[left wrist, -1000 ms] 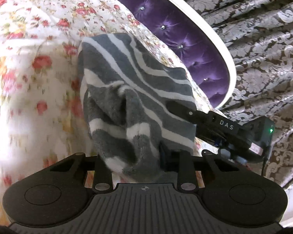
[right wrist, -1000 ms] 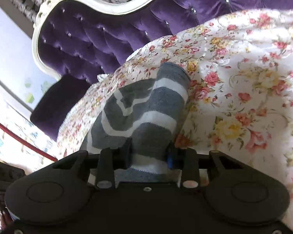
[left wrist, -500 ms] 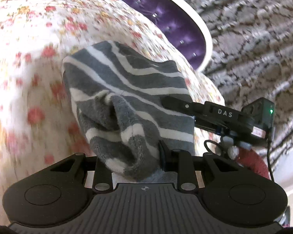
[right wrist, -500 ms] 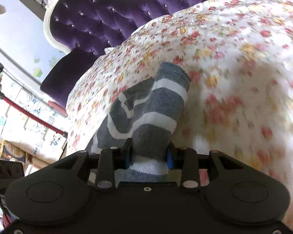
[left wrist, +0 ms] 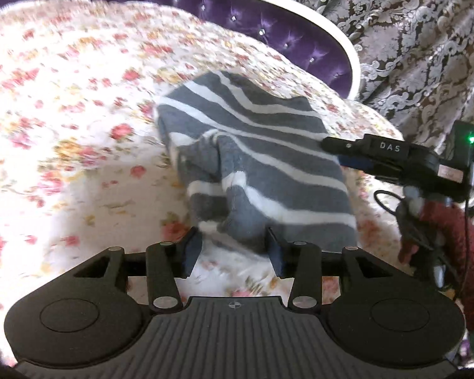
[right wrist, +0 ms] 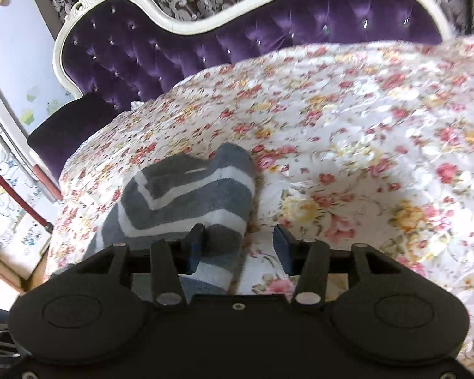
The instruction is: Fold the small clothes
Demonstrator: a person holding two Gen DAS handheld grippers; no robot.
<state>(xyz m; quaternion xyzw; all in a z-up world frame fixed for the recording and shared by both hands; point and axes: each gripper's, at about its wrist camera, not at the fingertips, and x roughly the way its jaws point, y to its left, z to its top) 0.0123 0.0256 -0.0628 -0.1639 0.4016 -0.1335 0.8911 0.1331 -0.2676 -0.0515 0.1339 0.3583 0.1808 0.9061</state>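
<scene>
A grey sock with white stripes, folded over on itself, lies on the flowered bedspread. My left gripper straddles its near end. The jaws are opening, and the left pad stands clear of the cloth. In the right wrist view the same sock runs under my right gripper. Those jaws are opening too. The cloth rests by the left pad, with bare bedspread before the right one. In the left wrist view the right gripper reaches the sock's far right edge, held by a hand in a red sleeve.
A purple tufted headboard with a white frame curves behind the bed, seen also as the headboard in the left wrist view. A grey patterned curtain hangs behind it. Cardboard boxes stand beyond the bed's left edge.
Both grippers have widened and let go of the sock, which now lies on the bedspread. Both views have swung, and more of the headboard shows.
</scene>
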